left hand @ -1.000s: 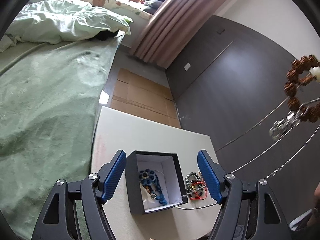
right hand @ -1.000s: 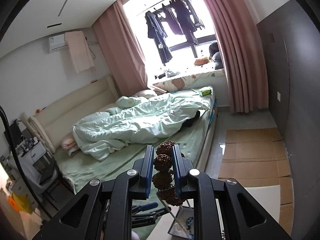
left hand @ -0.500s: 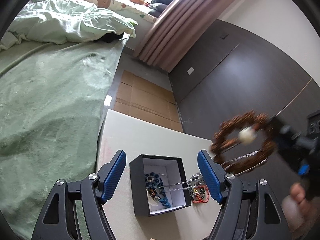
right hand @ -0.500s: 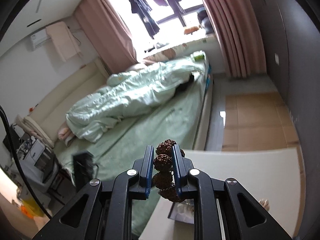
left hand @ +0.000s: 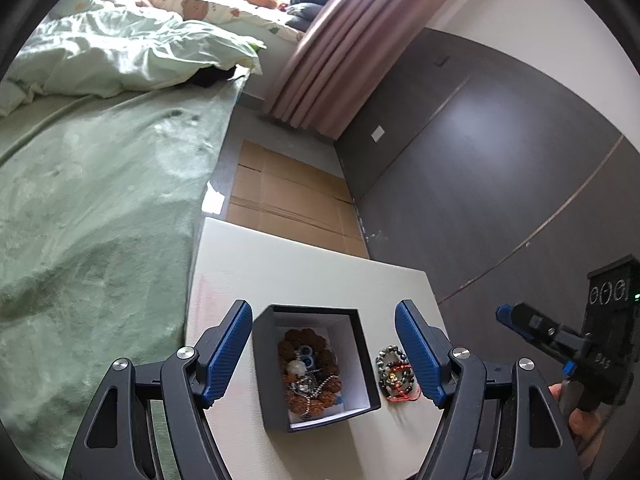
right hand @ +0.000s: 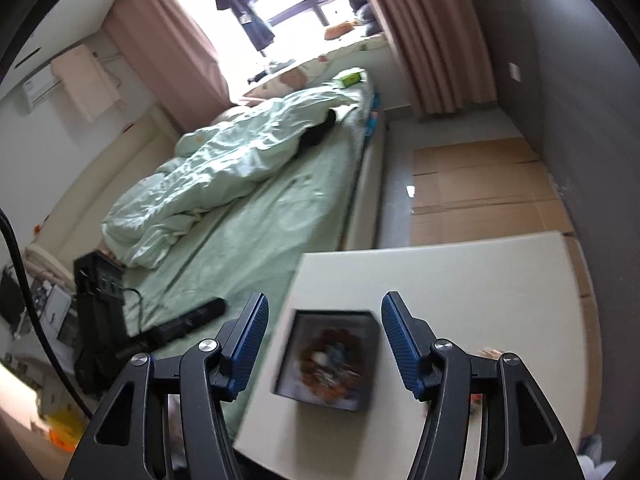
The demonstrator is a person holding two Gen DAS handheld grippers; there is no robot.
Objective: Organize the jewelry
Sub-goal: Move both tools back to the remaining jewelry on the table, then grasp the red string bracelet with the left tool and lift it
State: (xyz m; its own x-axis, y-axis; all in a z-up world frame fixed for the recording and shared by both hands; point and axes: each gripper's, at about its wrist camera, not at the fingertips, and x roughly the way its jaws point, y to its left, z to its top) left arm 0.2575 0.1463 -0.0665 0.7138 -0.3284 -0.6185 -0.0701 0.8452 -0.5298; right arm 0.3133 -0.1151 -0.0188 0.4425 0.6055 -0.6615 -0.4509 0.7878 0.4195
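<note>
Brown seed beads fill the black box (left hand: 316, 368): the rudraksha-style bracelet (left hand: 310, 364) lies inside it on top of blue and silver pieces, coiled against the white lining. The box sits on the white table (left hand: 312, 276). Just beside its right wall, on the bare tabletop, lies a small cluster of dark and red bracelets (left hand: 394, 372), not yet stored.

Left gripper (left hand: 324, 354): jaws wide apart, straddling the box, holding nothing. Right gripper (right hand: 324, 344): jaws wide apart, empty, above the box; that view is motion-blurred.

Judgement: the next step is collecting the loose cluster. Approach from the right side, pinch several strands at once, and lift clear of the box wall before crossing over it.

The cluster lies near the table's right edge; a sideways drag risks a drop. Open room lies on the far half of the table.
</note>
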